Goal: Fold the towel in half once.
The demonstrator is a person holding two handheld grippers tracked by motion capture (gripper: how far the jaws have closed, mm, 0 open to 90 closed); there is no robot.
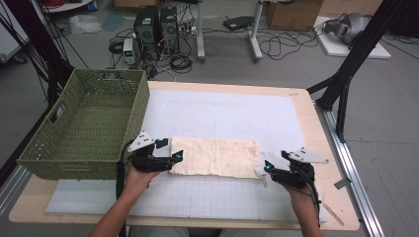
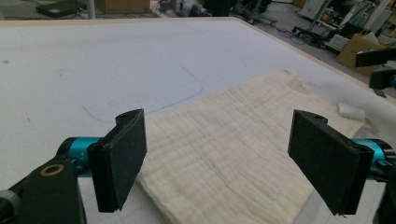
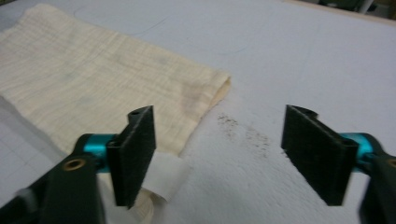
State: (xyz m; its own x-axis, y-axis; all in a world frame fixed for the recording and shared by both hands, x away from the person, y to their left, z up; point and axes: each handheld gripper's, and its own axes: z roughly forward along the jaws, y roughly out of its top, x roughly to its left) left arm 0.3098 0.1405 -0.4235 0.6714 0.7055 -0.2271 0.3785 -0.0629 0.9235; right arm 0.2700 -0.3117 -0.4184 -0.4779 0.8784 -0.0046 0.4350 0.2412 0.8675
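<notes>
My left gripper [image 1: 168, 150] sat at the cloth's [image 1: 215, 157] left end, jaws spread wide, nothing held; in the left gripper view the cloth lay flat between them. My right gripper [image 1: 273, 165] sat at the cloth's right end, jaws also wide, holding nothing, w/ a small white tag [image 3: 166, 177] just beside one jaw. Cloth lay folded on the white mat [image 1: 237, 111], mid-table. Green woven basket [image 1: 49, 148] stood at the table's left edge, near the left gripper; interior looked empty.

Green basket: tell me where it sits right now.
In the high view the green basket stands on the table's left edge, just left of the folded cream cloth and beyond the left gripper.
</notes>
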